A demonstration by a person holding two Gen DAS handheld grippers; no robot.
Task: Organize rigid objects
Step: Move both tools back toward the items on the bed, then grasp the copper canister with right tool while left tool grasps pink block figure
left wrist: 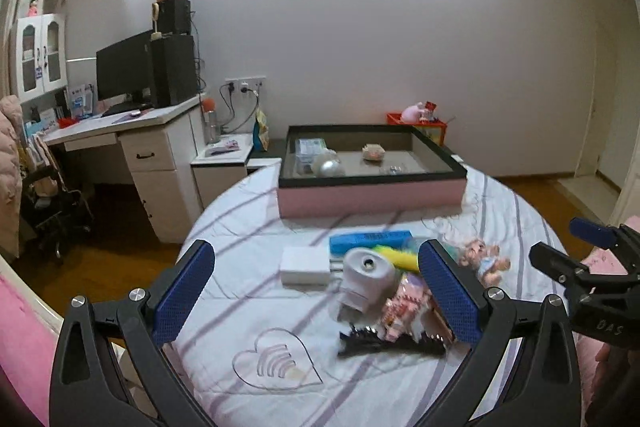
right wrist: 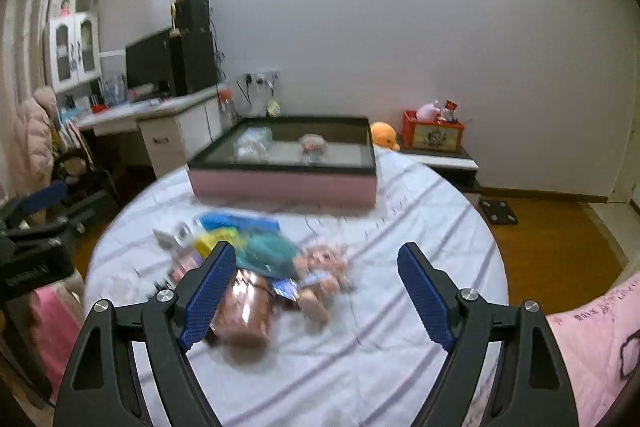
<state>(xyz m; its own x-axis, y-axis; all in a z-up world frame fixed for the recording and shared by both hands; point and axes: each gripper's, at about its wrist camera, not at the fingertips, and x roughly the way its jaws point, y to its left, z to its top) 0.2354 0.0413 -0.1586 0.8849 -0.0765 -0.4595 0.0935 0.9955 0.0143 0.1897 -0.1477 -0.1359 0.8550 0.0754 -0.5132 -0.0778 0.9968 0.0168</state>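
The letters "DAS" stand in pale print on the black body of the right hand-held gripper (left wrist: 576,259), seen at the right edge of the left wrist view. Dark writing runs along the pink quilt (right wrist: 592,331) but is too blurred to read.

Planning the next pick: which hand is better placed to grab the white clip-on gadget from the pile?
Left. The left tongs are open with the white gadget between their pads; the right tongs, also open, face the doll instead.

Striped cloth sheet (left wrist: 248,227), glossy white plastic device (left wrist: 366,281), clear acrylic heart (left wrist: 276,363), wood floor (right wrist: 560,231)
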